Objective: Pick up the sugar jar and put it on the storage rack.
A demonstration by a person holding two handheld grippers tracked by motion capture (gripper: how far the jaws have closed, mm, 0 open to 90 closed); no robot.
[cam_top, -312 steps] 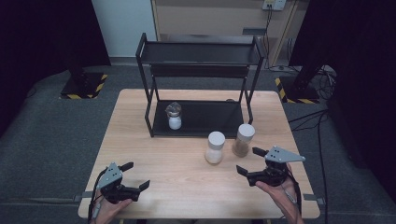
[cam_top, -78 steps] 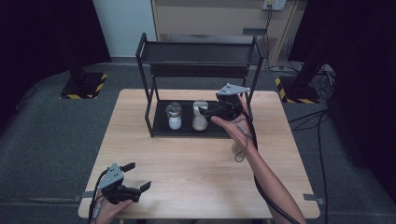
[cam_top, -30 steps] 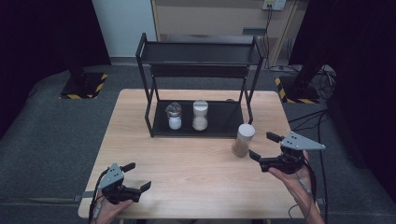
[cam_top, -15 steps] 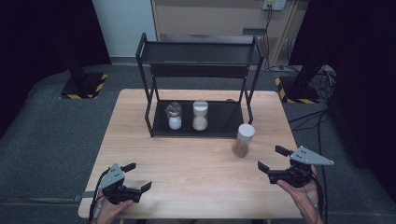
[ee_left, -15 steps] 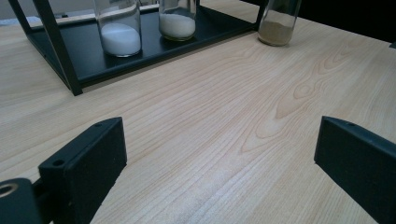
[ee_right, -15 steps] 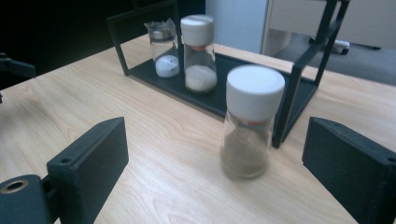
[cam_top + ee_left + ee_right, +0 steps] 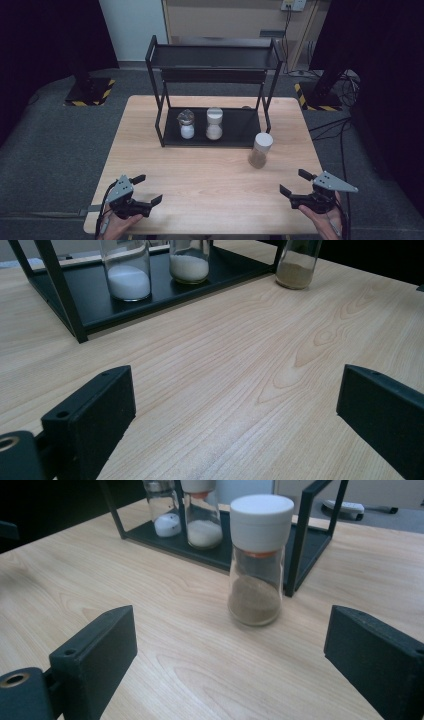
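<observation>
Near the table's (image 7: 150, 150) front edge, short of the rack (image 7: 215, 90): right hand-held gripper (image 7: 300, 187) jaws wide, empty; left hand-held gripper (image 7: 146, 190) wide, idle | step: approach level, centre jaws on glass below cap | brown-spice jar (image 7: 257, 560) upright, white-capped, just outside rack's right post

We can read no words, brand names or numbers anywhere. The three jars carry no labels. The only sign we see is the yellow-and-black hazard striping on two floor stands, one beyond the table's far left corner (image 7: 90, 91) and one beyond its far right corner (image 7: 320, 97).
</observation>
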